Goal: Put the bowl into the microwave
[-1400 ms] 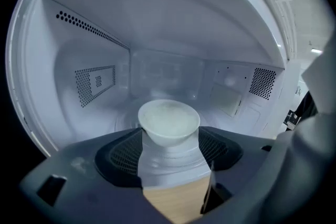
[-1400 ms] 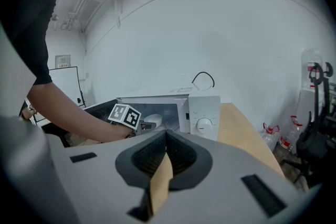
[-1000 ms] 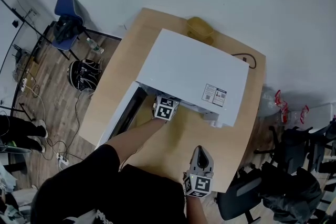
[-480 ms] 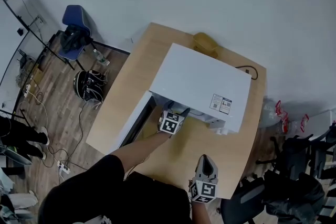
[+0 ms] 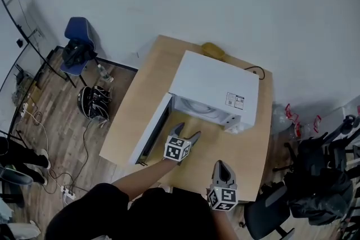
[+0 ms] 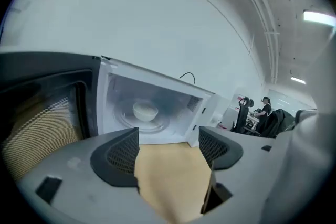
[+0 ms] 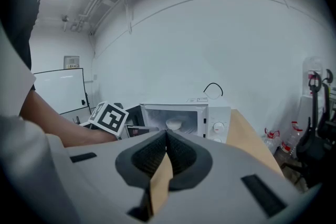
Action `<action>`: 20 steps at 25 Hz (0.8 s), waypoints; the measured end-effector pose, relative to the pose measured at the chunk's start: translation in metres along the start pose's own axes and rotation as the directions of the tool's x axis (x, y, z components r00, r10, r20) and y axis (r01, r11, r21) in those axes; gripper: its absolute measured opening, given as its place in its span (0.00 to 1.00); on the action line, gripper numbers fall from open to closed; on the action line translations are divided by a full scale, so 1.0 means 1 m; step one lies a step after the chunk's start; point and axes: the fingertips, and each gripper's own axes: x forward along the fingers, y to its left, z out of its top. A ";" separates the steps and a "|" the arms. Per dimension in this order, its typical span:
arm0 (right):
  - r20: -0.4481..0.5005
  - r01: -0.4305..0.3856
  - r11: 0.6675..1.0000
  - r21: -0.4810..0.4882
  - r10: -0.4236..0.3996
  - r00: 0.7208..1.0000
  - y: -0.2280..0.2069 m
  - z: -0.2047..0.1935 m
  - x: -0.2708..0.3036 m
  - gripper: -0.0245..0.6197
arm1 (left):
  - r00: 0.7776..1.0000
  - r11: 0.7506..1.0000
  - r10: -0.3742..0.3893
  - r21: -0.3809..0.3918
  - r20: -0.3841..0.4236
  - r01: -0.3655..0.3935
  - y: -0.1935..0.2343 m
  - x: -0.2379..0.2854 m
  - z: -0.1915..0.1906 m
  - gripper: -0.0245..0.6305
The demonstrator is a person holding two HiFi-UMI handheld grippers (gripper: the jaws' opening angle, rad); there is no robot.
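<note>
Microwave (image 5: 216, 82) open on table (image 5: 142, 99); left tongs (image 5: 187, 131) spread.

Left gripper (image 5: 187, 132) holds its jaws apart, empty; right gripper (image 5: 221, 166) has them together.

Sticker (image 5: 235, 101) on microwave (image 5: 211, 81) top, print too small to read, nothing else legible

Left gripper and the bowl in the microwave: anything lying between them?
Nothing in the way: the left gripper view shows only bare table between the open left gripper and the bowl, which sits inside the open microwave.
</note>
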 end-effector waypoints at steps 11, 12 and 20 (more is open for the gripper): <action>0.113 0.038 0.999 -0.016 -0.036 0.993 0.050 0.009 -0.085 0.13 | 0.989 0.996 -0.083 0.056 0.124 0.076 -0.075 -0.172 0.002 0.55; 0.128 0.041 0.999 -0.024 -0.038 0.991 0.054 0.012 -0.092 0.13 | 0.987 0.993 -0.091 0.081 0.135 0.080 -0.083 -0.185 0.006 0.55; 0.153 -0.016 0.999 -0.039 0.022 0.988 0.096 0.020 -0.132 0.13 | 0.944 0.984 -0.177 0.013 0.279 0.180 -0.135 -0.279 0.022 0.14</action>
